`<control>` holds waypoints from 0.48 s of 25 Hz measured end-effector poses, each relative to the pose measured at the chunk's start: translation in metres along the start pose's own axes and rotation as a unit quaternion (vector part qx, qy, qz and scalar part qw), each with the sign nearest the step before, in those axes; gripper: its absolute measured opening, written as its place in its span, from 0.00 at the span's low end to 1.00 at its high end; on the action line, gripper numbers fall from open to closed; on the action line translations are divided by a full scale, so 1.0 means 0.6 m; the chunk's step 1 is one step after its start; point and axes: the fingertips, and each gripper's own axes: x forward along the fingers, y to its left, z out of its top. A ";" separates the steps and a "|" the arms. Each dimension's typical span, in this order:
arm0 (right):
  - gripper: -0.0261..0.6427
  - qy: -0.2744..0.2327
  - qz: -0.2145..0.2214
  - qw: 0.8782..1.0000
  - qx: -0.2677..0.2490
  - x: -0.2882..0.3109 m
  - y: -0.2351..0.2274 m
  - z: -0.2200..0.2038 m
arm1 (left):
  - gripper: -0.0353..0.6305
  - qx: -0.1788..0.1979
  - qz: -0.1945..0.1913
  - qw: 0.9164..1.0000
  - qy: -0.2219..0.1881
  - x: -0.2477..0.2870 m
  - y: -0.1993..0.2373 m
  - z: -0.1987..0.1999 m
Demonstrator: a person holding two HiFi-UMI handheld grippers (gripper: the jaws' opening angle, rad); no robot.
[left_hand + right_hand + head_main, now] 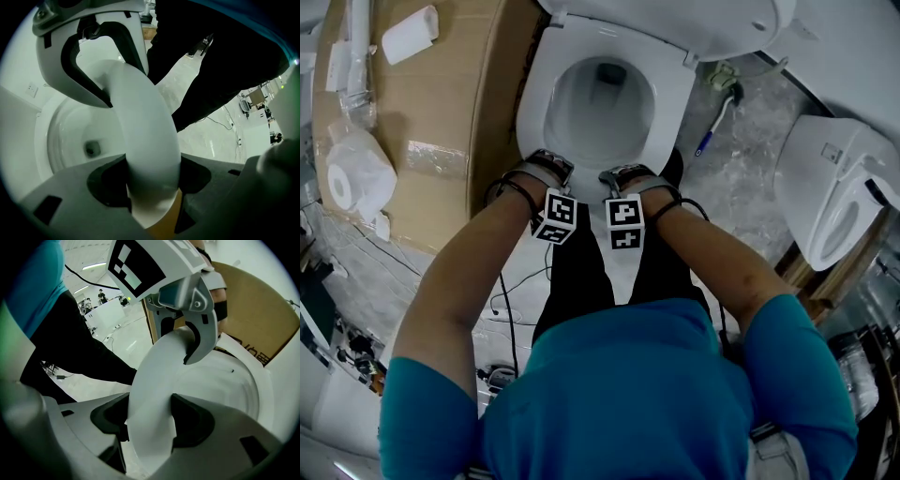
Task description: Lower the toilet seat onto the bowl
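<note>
The white toilet seat [677, 94] lies low over the bowl [600, 108], and the lid [694, 23] stands raised behind it. Both grippers hold the seat's front edge side by side. My left gripper [551, 161] is shut on the rim, which fills the gap between its pads [152, 187]. To its right, my right gripper [621, 173] is shut on the same rim [150, 423]. In the left gripper view the seat [145, 122] arcs above the bowl's drain [91, 149]. Whether the seat touches the bowl I cannot tell.
A cardboard box [431, 112] stands left of the toilet with a paper roll [352, 178] beside it. A toilet brush [717, 117] lies on the floor to the right, near a second toilet [834, 187]. Cables [511, 309] run across the floor by the person's legs.
</note>
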 end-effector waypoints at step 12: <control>0.45 0.008 -0.003 1.000 0.004 0.059 -0.006 -0.021 | 0.44 0.002 0.013 1.000 0.012 0.064 0.005 -0.002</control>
